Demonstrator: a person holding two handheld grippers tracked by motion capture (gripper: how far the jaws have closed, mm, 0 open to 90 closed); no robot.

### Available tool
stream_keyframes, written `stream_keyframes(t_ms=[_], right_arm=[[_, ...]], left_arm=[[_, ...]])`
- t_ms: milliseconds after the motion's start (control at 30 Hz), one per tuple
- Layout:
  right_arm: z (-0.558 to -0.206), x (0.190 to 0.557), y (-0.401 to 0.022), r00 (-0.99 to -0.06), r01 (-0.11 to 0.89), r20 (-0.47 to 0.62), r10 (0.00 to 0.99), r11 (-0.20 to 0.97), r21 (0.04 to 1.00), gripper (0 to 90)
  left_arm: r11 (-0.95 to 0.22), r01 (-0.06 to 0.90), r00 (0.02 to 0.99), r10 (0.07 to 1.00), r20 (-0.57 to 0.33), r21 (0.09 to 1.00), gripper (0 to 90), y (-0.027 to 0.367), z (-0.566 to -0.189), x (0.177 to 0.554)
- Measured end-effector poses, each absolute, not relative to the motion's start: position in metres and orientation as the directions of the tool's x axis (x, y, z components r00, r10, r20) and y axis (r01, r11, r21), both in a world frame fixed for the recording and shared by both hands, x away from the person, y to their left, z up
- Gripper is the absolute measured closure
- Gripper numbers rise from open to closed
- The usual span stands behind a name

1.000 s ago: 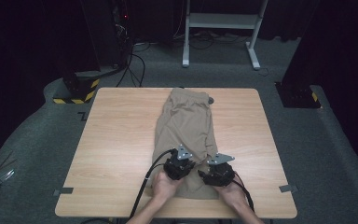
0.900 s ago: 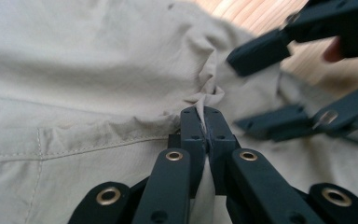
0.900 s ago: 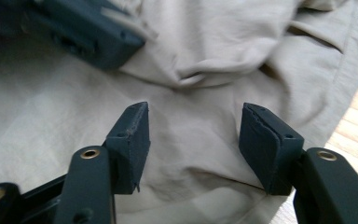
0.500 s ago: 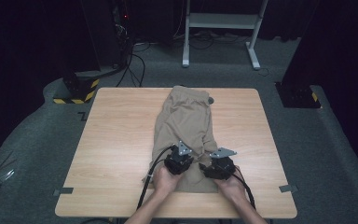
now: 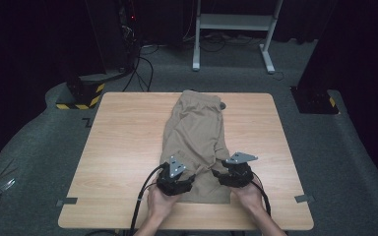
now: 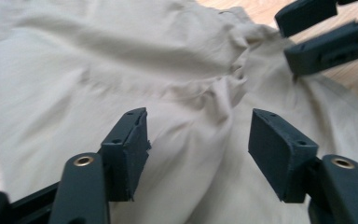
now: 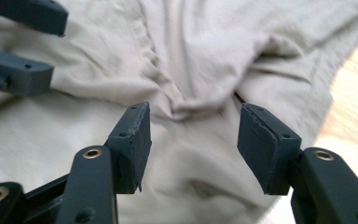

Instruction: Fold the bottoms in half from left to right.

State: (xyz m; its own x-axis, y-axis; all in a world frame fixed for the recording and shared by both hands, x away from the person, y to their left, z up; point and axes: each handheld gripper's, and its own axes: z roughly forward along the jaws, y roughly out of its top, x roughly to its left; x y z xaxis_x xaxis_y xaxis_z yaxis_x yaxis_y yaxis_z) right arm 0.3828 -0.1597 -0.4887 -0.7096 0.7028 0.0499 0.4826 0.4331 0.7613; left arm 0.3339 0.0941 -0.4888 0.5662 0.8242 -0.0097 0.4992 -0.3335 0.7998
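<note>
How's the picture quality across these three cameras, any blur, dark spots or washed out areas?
High view: the table and beige trousers are evenly lit and sharp, while the surrounding room falls into deep shadow. Left gripper view: the fingers are fairly crisp, the cloth behind them soft and bright toward the top. Right gripper view: the cloth folds look slightly smeared, and the bare wood at the right edge is washed out.

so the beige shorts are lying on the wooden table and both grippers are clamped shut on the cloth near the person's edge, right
Not quite. The beige shorts do lie on the wooden table, and both grippers are at the near end, but neither is clamped. The left gripper view shows the left gripper, whose jaws have just been opening, standing apart over the cloth; the right gripper view shows the right gripper open too.
</note>
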Motion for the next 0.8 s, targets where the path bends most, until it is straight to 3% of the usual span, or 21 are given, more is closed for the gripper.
stream_keyframes(t_ms=[233,600,800], right_arm=[[-0.483,0.391,-0.126,-0.751,0.459,0.051,0.658,0.465,0.757,48.7],[-0.5,0.42,-0.089,-0.746,0.512,0.095,0.659,0.477,0.714,57.7],[-0.509,0.42,-0.079,-0.787,0.5,0.093,0.609,0.542,0.676,74.6]], left_arm=[[-0.318,0.547,0.486,0.874,0.016,0.774,30.0,0.116,-0.497,0.316],[-0.288,0.59,0.402,0.915,0.034,0.754,27.7,0.14,-0.51,0.306],[-0.259,0.61,0.375,0.927,0.015,0.749,27.7,0.148,-0.515,0.305]])
